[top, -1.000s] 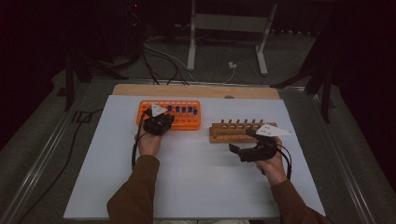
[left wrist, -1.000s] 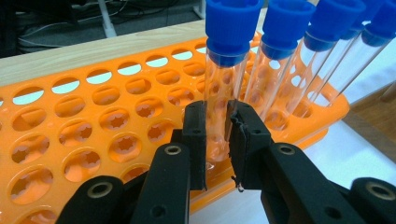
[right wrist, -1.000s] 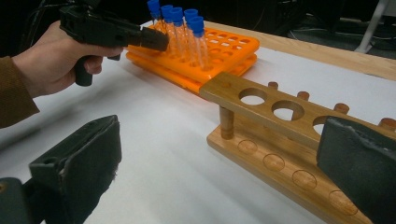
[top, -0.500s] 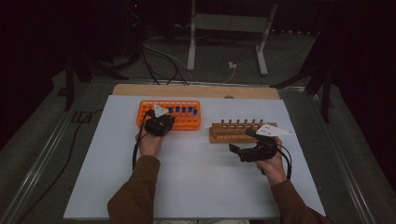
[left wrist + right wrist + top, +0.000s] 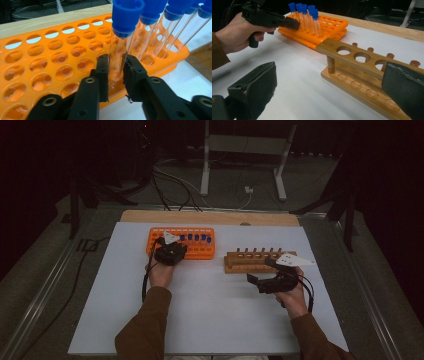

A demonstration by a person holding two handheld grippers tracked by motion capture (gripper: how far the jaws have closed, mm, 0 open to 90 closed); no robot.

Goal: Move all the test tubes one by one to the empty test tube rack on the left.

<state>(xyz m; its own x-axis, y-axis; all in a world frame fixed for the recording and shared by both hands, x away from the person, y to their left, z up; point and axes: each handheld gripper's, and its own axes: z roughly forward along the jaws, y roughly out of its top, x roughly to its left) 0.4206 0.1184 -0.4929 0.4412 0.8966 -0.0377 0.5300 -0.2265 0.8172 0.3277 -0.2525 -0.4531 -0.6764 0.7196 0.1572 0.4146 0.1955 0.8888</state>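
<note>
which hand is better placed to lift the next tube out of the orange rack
Left. The left tool already has its jaws either side of a blue-capped tube in the orange rack. The right tool waits open by the wooden rack.

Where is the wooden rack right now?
In the high view the wooden rack sits right of centre on the white table, just right of the orange rack and beyond the right tool.
</note>
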